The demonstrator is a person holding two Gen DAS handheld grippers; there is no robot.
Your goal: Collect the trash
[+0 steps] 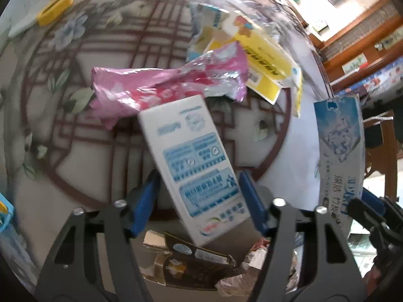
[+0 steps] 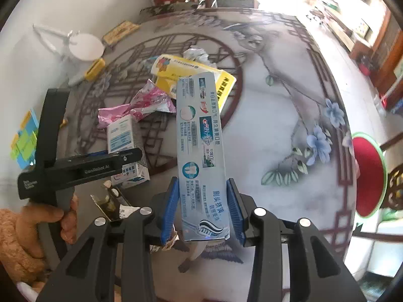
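Two claws | left claw open around milk carton | right claw clamps toothpaste box

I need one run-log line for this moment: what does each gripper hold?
left gripper: open around white-blue carton | right gripper: shut on toothpaste box | on table: pink wrapper, yellow box

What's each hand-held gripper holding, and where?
Right hand-held gripper: toothpaste box, clamped near its bottom end. Left hand-held gripper: open around white carton, not gripping.
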